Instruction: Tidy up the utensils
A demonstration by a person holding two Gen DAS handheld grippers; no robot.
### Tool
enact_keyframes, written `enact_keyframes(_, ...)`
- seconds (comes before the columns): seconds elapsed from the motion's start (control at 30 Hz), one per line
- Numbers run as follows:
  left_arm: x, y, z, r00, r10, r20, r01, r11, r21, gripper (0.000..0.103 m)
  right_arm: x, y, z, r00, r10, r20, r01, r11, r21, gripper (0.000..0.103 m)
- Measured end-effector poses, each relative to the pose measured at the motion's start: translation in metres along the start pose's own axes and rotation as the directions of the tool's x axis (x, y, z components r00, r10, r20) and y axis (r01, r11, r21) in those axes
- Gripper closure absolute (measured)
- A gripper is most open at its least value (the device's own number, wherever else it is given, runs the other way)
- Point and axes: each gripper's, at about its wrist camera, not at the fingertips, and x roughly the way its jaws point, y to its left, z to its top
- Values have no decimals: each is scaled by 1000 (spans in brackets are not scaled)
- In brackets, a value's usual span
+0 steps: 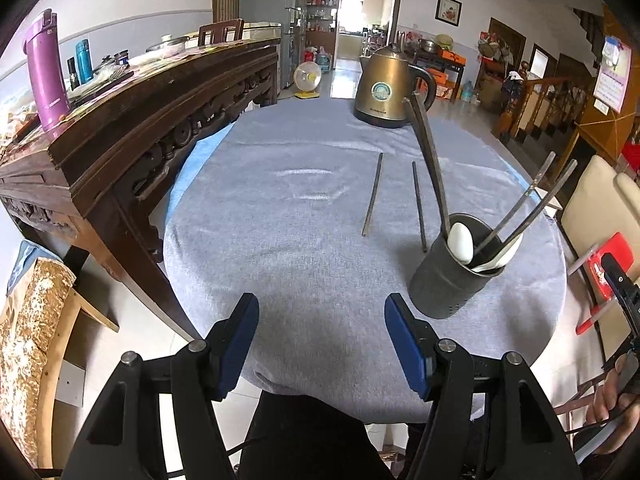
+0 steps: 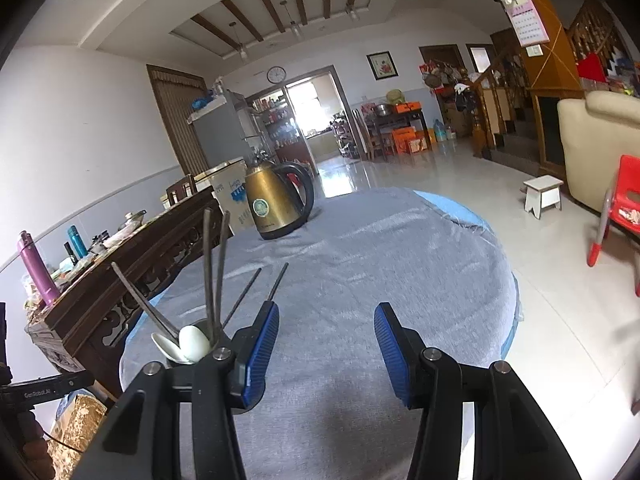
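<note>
From the left wrist view, the left gripper (image 1: 322,322) hangs over the near edge of the round table covered in a grey-blue cloth (image 1: 280,240), its blue-padded jaws spread wide with nothing between them. To the right stands the dark grey cylindrical utensil holder (image 1: 448,280), already holding a white ceramic spoon (image 1: 461,242) and several dark chopsticks (image 1: 426,156) leaning out of it. Two loose dark chopsticks lie flat on the cloth just beyond it — the left one (image 1: 373,194) well out in the open, the right one (image 1: 419,206) ending close to the holder's far rim. I would judge those two are what remains to be gathered; the one lying in the open looks the easier start, pinched near its middle so it does not pivot, then lowered tip-first into the holder clear of the leaning sticks. A brass-coloured electric kettle (image 1: 386,88) stands at the far side, out of the way, and a carved dark wooden sideboard (image 1: 140,112) flanks the table on the left. From the right wrist view, the right gripper (image 2: 326,334) is likewise open and empty above the cloth, with the holder (image 2: 212,332) low at its left, partly hidden behind its left finger, and both loose chopsticks (image 2: 242,298) beyond — the upright sticks could catch a careless approach.
</note>
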Motion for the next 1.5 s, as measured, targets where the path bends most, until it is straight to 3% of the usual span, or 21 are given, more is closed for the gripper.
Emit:
enact_keyframes(0.93,-14,0,-9,1000,-10,21,10,1000,-5,37,-9,5,4,1000,9,1,-9,1000,-21,49)
enact_keyframes(1.17,-18,-17,-12,997,-66,41,65,998,18,37,2,6,4,998,-16,-55,14,999,-29,49)
enact_keyframes(1.5,-27,-14,-19,992,-100,71,97,995,38,36,10,42,11,998,-23,-64,16,993,-115,49)
